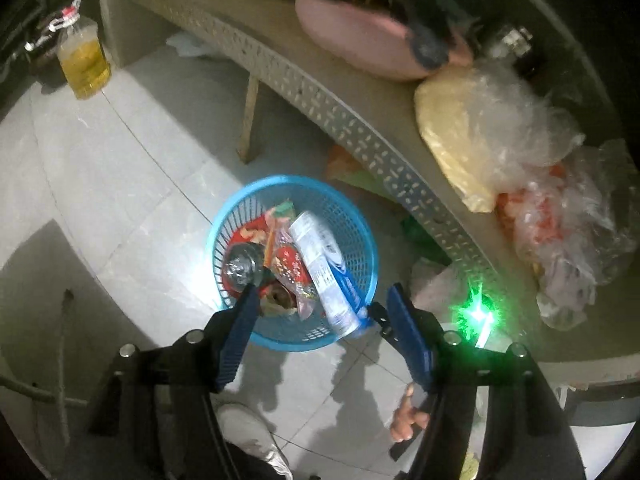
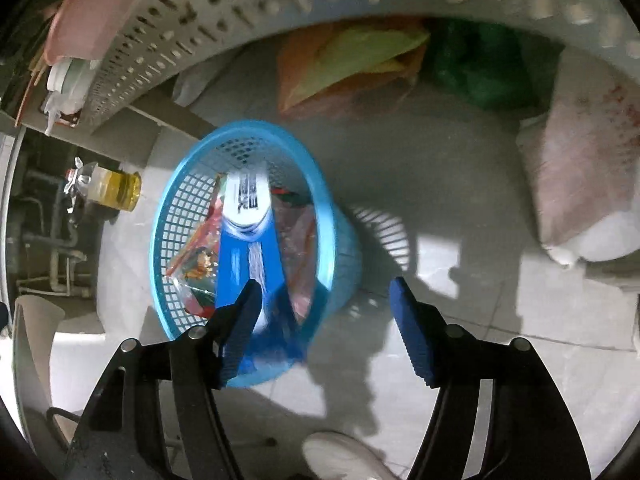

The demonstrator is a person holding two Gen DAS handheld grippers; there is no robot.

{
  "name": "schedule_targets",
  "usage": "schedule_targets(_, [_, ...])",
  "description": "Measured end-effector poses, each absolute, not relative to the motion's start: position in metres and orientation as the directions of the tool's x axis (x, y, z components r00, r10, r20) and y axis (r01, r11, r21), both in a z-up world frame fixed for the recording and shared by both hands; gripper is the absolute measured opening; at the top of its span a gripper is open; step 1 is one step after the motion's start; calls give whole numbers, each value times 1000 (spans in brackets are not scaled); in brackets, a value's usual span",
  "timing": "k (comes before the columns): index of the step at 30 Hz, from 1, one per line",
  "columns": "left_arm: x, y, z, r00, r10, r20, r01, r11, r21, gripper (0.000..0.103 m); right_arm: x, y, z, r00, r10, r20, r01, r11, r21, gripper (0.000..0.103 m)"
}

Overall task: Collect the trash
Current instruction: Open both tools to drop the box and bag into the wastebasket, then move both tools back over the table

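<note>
A blue mesh basket (image 1: 362, 240) stands on the tiled floor beside the table and holds trash: a blue and white can (image 1: 326, 268), red snack wrappers (image 1: 290, 266) and crumpled foil (image 1: 240, 266). My left gripper (image 1: 322, 294) is open and empty, high above the basket. In the right wrist view the basket (image 2: 176, 216) sits close below, with the can (image 2: 250, 216) standing in it. My right gripper (image 2: 326, 290) is open and empty just above the basket's rim.
A perforated table (image 1: 360, 128) carries a pink basin (image 1: 360, 28) and plastic bags (image 1: 500, 136). A bottle of oil (image 1: 84, 60) stands on the floor at the left. Bags (image 2: 360, 64) and a sack (image 2: 580, 176) lie under the table. A white shoe (image 2: 344, 456) shows below.
</note>
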State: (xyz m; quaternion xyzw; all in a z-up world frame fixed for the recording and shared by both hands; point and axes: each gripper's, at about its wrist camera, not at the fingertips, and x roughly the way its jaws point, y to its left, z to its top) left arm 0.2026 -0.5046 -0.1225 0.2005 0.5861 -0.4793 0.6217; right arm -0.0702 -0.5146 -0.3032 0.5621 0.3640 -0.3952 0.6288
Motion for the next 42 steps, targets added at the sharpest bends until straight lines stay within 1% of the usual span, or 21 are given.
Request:
schedule_targets(6, [205, -463, -78, -88, -414, -906, 842, 456, -290, 64, -94, -491, -266, 419, -143, -897, 907, 102, 408, 65])
schedule_targets(10, [203, -421, -41, -53, -448, -892, 851, 447, -276, 65, -106, -466, -237, 430, -162, -888, 902, 133, 412, 66])
schedule_targets(14, [195, -369, -1, -18, -502, -864, 864, 427, -267, 71, -104, -437, -200, 432, -170, -886, 892, 228, 391, 70])
schedule_targets(16, [190, -337, 15, 16, -527, -850, 873, 421, -245, 76, -96, -427, -182, 438, -176, -881, 880, 283, 381, 72])
schedule_targets(17, [188, -325, 18, 27, -533, -846, 875, 422, -238, 77, -93, -418, -166, 444, -185, -877, 869, 326, 372, 73])
schedule_targets(18, [187, -304, 22, 41, -538, -842, 873, 429, -231, 79, -90, -412, -155, 451, -195, -871, 860, 356, 365, 76])
schedule_targets(21, [191, -251, 27, 53, -544, -837, 851, 463, -247, 81, -83, -394, -115, 485, -237, -842, 823, 448, 348, 81])
schedule_targets(23, [195, -219, 30, 71, -548, -833, 835, 489, -251, 81, -79, -386, -91, 521, -246, -817, 792, 496, 356, 82])
schedule_targets(25, [198, -177, 35, 128, -556, -821, 810, 536, -237, 82, -71, -377, -67, 560, -243, -792, 755, 542, 368, 83])
schedule_targets(29, [200, -105, 42, 212, -561, -800, 744, 624, -240, 85, -49, -360, -27, 638, -220, -738, 673, 624, 397, 85])
schedule_targets(33, [199, -34, 40, 264, -551, -792, 637, 716, -285, 85, -19, -345, -15, 662, -158, -732, 613, 676, 409, 86])
schedule_targets(35, [198, -8, 40, 294, -540, -789, 605, 744, -284, 85, -2, -336, -11, 674, -113, -730, 573, 703, 421, 86])
schedule_targets(38, [196, 29, 41, 360, -509, -782, 547, 794, -265, 86, 26, -317, -9, 688, -28, -725, 497, 747, 442, 86])
schedule_targets(42, [201, 71, 40, 462, -411, -786, 456, 870, -187, 86, 65, -284, -4, 689, 68, -722, 394, 801, 451, 86])
